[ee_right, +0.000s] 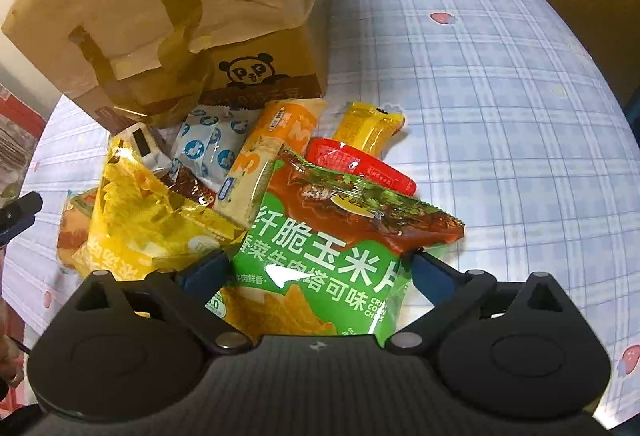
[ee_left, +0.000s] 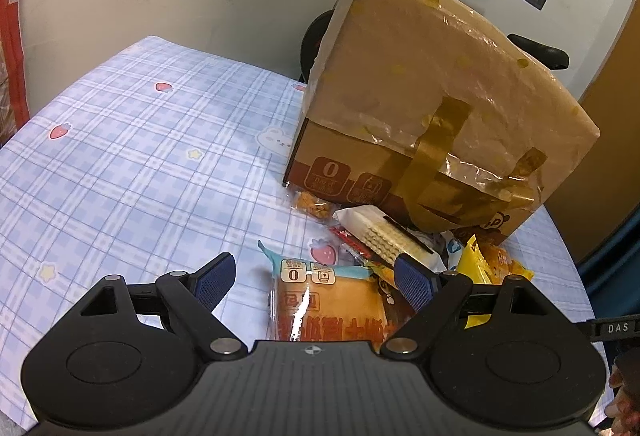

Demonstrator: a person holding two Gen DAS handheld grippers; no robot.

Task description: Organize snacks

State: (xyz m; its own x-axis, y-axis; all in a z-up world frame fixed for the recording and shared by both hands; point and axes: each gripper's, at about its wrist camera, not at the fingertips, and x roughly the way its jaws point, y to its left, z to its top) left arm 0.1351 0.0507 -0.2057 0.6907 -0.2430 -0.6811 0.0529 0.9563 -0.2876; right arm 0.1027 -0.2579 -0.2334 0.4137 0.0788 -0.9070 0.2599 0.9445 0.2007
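A pile of snack packets lies on the checked tablecloth in front of a taped cardboard box (ee_left: 432, 84) (ee_right: 168, 8). My left gripper (ee_left: 314, 264) is open, its blue pads on either side of an orange bread packet (ee_left: 328, 300) that lies flat below them. My right gripper (ee_right: 318, 260) stands open around a green corn chip bag (ee_right: 320, 260); the bag fills the gap but I see no pad pressing it. Beside that bag lie a yellow foil bag (ee_right: 136, 220), an orange wafer pack (ee_right: 264, 160), a red packet (ee_right: 360, 164) and a yellow bar (ee_right: 368, 124).
A white wafer pack (ee_left: 384, 236) and a small clear snack bag (ee_left: 312, 204) lie against the box front. A blue-and-white pouch (ee_right: 212, 144) sits under the box edge. The blue checked tablecloth (ee_left: 140, 156) (ee_right: 500, 116) spreads out left of the pile and right of it.
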